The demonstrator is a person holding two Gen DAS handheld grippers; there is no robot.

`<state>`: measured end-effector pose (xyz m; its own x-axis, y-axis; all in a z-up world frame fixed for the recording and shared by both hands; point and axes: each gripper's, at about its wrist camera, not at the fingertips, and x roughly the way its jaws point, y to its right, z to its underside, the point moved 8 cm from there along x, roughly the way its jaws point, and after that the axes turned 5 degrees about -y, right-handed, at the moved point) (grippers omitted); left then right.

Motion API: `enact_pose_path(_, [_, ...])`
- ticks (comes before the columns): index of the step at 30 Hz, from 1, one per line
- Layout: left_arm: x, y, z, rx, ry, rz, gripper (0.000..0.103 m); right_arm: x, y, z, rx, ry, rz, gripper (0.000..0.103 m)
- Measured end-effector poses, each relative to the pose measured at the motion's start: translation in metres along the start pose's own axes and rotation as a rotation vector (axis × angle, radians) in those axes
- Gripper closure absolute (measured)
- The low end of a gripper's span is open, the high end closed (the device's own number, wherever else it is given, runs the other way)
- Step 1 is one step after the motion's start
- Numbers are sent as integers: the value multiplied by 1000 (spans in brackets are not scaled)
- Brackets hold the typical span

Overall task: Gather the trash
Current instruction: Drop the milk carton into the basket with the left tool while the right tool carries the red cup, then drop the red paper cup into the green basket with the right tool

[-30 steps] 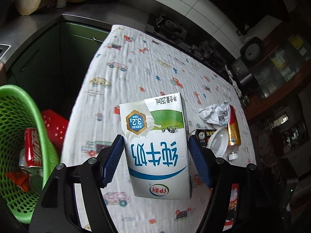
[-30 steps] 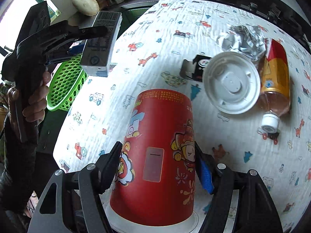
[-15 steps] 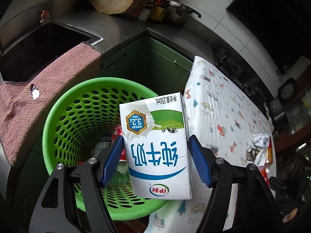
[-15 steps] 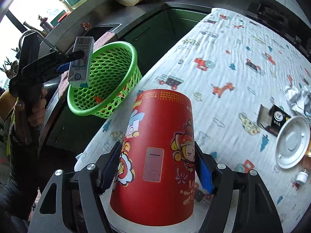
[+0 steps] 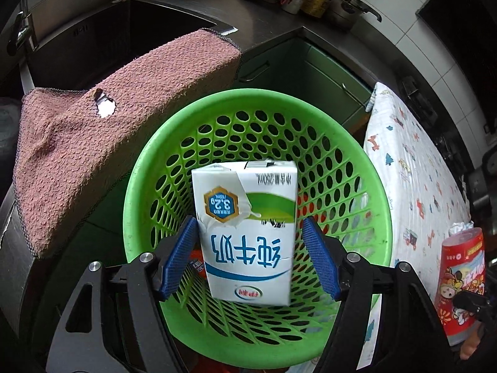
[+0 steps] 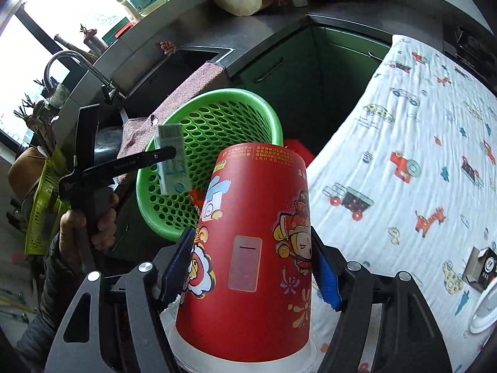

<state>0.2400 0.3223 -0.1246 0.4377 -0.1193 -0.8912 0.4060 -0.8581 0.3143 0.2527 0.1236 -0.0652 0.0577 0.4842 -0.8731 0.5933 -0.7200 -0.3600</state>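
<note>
A white milk carton (image 5: pixel 245 236) hangs over the mouth of the green plastic basket (image 5: pixel 351 152). My left gripper (image 5: pixel 250 261) has opened: both blue pads stand clear of the carton's sides. The carton (image 6: pixel 172 158) and basket (image 6: pixel 248 105) also show in the right wrist view, next to my left gripper (image 6: pixel 167 155). My right gripper (image 6: pixel 248 267) is shut on a red paper cup (image 6: pixel 257 248), held upside down near the table's edge. The cup also shows in the left wrist view (image 5: pixel 459 279).
A pink towel (image 5: pixel 93 143) hangs over the sink edge (image 5: pixel 174 15) left of the basket. The table with a printed cloth (image 6: pixel 419 161) lies to the right, with a small black box (image 6: pixel 481 267) and a white lid (image 6: pixel 487 307). Green cabinets (image 5: pixel 310 71) stand behind the basket.
My left gripper moved further over the basket and its jaws opened off the milk carton. My right gripper carried the red cup closer to the basket.
</note>
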Motion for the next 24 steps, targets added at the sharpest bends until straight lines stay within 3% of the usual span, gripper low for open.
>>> enact_pose_path(16, [-35,-33,17,-59,51,33,29,50,-58,-57,-60,26,-20,35])
enact_pose_path(24, [-57,-36,25,-50,88,34,28,83,-80,-68,-67,31,-39,34])
